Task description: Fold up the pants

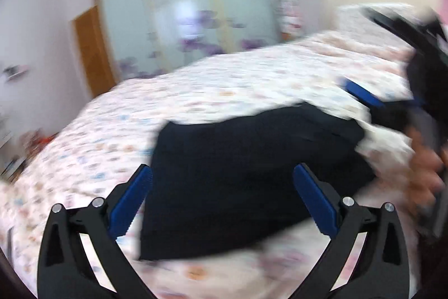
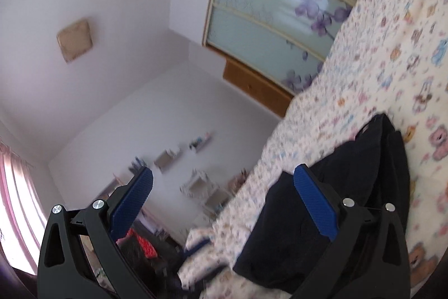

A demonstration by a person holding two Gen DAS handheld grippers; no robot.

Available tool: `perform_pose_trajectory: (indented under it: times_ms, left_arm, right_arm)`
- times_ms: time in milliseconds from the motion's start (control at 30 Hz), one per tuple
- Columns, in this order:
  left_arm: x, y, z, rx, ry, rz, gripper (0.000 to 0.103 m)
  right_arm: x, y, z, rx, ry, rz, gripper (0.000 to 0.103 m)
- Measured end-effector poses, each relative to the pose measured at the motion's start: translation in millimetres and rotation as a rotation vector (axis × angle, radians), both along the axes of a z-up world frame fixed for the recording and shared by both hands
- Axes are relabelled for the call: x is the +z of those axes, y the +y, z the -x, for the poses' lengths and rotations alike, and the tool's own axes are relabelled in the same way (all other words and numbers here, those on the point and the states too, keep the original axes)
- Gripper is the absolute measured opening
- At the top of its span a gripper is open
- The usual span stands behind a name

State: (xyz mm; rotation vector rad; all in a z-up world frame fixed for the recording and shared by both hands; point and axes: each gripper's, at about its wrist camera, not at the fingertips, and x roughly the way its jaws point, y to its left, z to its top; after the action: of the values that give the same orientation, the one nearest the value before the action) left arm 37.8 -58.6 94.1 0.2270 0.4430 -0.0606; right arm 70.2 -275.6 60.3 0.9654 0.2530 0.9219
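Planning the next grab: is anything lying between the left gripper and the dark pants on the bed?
Nothing visible does. The left gripper is open right over the folded pants, which lie on the patterned bedspread.

the left gripper (image 1: 222, 199) has its jaws spread wide, nothing between the blue pads (image 1: 130, 201). the right gripper (image 2: 224, 199) is spread just as wide and tilted steeply sideways. in the left view the right gripper (image 1: 392, 69) shows blurred at the edge, a bare hand (image 1: 427, 170) gripping its handle.
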Motion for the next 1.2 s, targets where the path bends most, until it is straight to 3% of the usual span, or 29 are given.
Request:
perform_pose_trajectory:
  times_ms: [200,300,400,467,500,567,633,667,733,767,833,900,1033,1200]
  left_arm:
    - [8.2,29.9,-27.7,0.188,0.021,0.048,0.101]
    - [6.0,43.1,-35.1,0.191,0.066,0.161,0.101]
    - [-9.8,48.2,-45.8,0.206,0.119,0.182,0.101]
    - [-30.4,54.0,-56.0,0.252,0.218,0.177,0.101]
    - [-42.7,58.5,-60.6,0.267,0.276,0.191,0.101]
    - [-69.3,75.7,-65.6,0.272,0.386,0.309,0.101]
    - [-80.8,97.9,-63.9,0.256,0.412,0.474,0.101]
    - [-80.4,102.7,-62.9,0.252,0.412,0.501,0.101]
    - [-72.9,106.4,-56.0,0.26,0.38,0.498,0.101]
    - [-63.7,108.2,-48.6,0.263,0.325,0.498,0.101]
    - [-45.9,113.4,-40.2,0.228,0.215,0.536,0.101]
    - [-29.8,113.2,-44.1,0.217,0.168,0.55,0.101]
    - [-12.3,105.3,-73.1,0.184,0.178,0.537,0.101]
    - [1.3,94.2,-123.9,0.159,0.219,0.493,0.101]
  right_arm:
    - [15.6,24.6,8.9,-0.009,-0.015,0.197,0.102]
    - [30.4,48.6,21.7,0.009,-0.01,0.318,0.102]
    - [22.8,60.9,19.6,-0.051,0.146,0.454,0.102]
    - [-8.3,58.6,12.4,-0.072,0.34,0.524,0.102]
    - [-24.2,54.3,13.2,-0.053,0.376,0.498,0.1]
    - [-38.0,43.8,25.2,-0.068,0.357,0.443,0.091]
    - [-38.1,42.7,27.5,-0.074,0.365,0.45,0.09]
    - [-36.6,43.6,26.3,-0.076,0.371,0.463,0.09]
    - [-24.3,42.8,27.7,-0.089,0.385,0.466,0.092]
    - [-14.3,39.7,28.8,-0.087,0.37,0.436,0.092]
    - [7.8,34.2,23.5,-0.082,0.299,0.352,0.102]
    - [22.8,31.4,8.3,-0.091,0.278,0.326,0.102]
    - [25.2,35.7,-35.2,-0.043,0.34,0.28,0.102]
    - [11.9,61.3,-65.8,0.005,0.38,0.301,0.102]
